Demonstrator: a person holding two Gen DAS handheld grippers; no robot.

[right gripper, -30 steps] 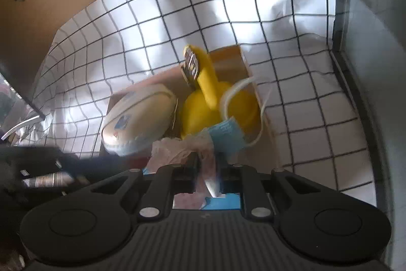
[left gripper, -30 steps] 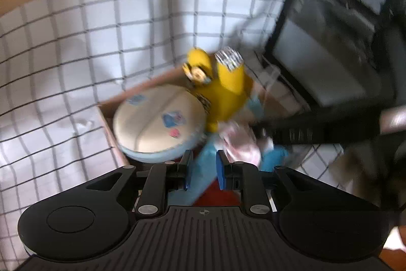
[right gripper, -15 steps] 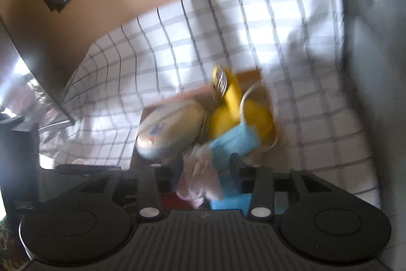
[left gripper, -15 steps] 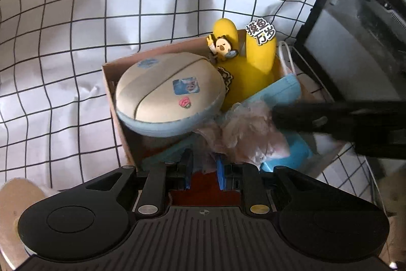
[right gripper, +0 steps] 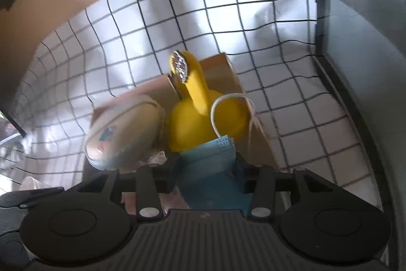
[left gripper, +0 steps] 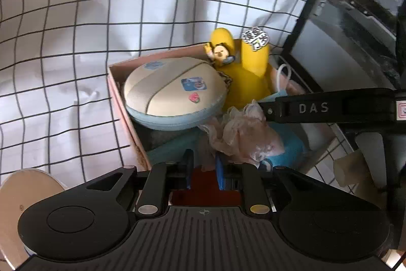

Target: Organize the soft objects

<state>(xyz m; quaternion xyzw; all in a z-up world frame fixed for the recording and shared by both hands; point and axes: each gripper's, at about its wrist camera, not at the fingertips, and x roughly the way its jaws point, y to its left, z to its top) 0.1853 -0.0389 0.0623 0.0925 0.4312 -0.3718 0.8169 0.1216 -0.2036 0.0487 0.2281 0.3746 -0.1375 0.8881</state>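
1. Pink frilly cloth (left gripper: pixel 243 136) lies in the cardboard box (left gripper: pixel 119 98), in front of the yellow plush (left gripper: pixel 243 78): light, floppy, best pinched at a bunched fold.
2. Left gripper (left gripper: pixel 203 169) jaws are nearly closed on its near edge, it seems.
3. Right gripper (right gripper: pixel 205 169) jaws have just been opening, now half-wide astride the blue face mask (right gripper: pixel 208 156), having let go of the cloth held 1 second ago.

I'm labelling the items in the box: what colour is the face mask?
Light blue, with white ear loops; the face mask shows best in the right wrist view.

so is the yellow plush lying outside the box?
No. The yellow plush stands inside the cardboard box, beside the round pouch.
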